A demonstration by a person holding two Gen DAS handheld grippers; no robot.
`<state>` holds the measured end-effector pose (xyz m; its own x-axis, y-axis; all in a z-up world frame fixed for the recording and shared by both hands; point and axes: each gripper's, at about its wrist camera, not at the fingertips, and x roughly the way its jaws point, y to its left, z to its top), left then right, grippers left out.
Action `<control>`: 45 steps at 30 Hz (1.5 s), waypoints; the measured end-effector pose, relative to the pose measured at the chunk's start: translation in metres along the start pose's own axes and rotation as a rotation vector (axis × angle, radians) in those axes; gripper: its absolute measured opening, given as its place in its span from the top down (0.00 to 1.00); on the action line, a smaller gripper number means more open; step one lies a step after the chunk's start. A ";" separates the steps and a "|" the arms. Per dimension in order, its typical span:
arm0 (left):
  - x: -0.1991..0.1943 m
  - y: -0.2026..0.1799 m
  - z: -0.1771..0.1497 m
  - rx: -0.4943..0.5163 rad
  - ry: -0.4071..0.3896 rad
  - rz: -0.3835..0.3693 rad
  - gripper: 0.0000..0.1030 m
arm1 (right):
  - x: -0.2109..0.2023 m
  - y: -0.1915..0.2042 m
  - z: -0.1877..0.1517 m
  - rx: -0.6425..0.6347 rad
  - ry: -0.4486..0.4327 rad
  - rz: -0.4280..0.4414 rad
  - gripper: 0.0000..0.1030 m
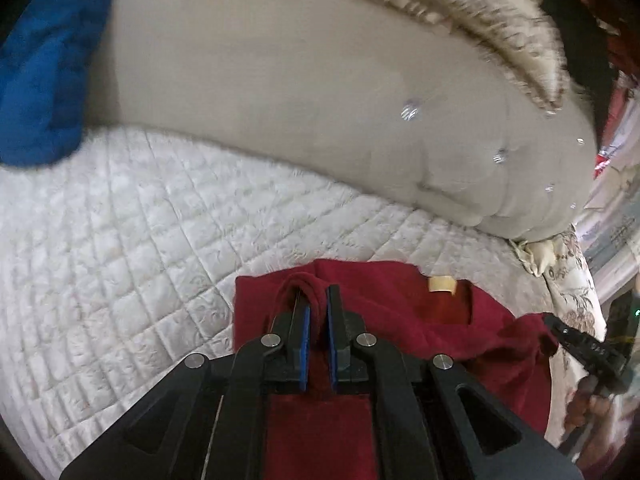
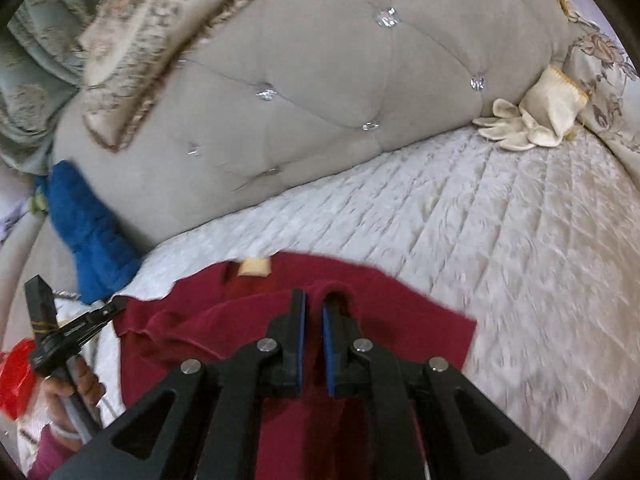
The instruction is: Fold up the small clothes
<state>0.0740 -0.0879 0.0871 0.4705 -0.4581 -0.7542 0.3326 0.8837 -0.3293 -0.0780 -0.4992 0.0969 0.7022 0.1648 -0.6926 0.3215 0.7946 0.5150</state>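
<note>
A dark red garment (image 1: 404, 312) with a tan neck label (image 1: 441, 283) lies on the white quilted bed cover (image 1: 120, 232). My left gripper (image 1: 318, 300) is shut on a bunched fold of its left edge. In the right wrist view my right gripper (image 2: 314, 304) is shut on a fold of the same red garment (image 2: 400, 320) at its right side. Each gripper shows at the edge of the other's view: the right gripper in the left wrist view (image 1: 588, 350), the left gripper in the right wrist view (image 2: 76, 330).
A grey tufted headboard (image 2: 320, 92) rises behind the bed. A blue cloth (image 1: 40, 80) lies at the left against it. Fringed pillows (image 2: 160, 32) lean on top. A cream glove (image 2: 532, 120) lies at the far right by a floral cover (image 2: 600, 56).
</note>
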 end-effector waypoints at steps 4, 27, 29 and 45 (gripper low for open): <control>-0.002 0.013 0.004 -0.048 0.042 -0.071 0.97 | -0.005 -0.019 0.000 0.117 0.018 0.022 0.72; -0.009 0.031 -0.036 -0.004 0.076 0.059 0.66 | -0.031 0.014 -0.021 -0.106 0.015 -0.018 0.34; -0.031 0.033 -0.050 0.009 0.055 0.004 0.66 | -0.055 0.013 -0.041 -0.139 0.038 0.003 0.34; -0.039 0.051 -0.125 -0.092 0.167 -0.287 0.66 | -0.060 0.015 -0.114 -0.205 0.121 -0.051 0.59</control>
<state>-0.0297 -0.0132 0.0285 0.2256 -0.6740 -0.7034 0.3536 0.7295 -0.5855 -0.1876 -0.4305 0.0884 0.6033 0.1800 -0.7769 0.2107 0.9036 0.3729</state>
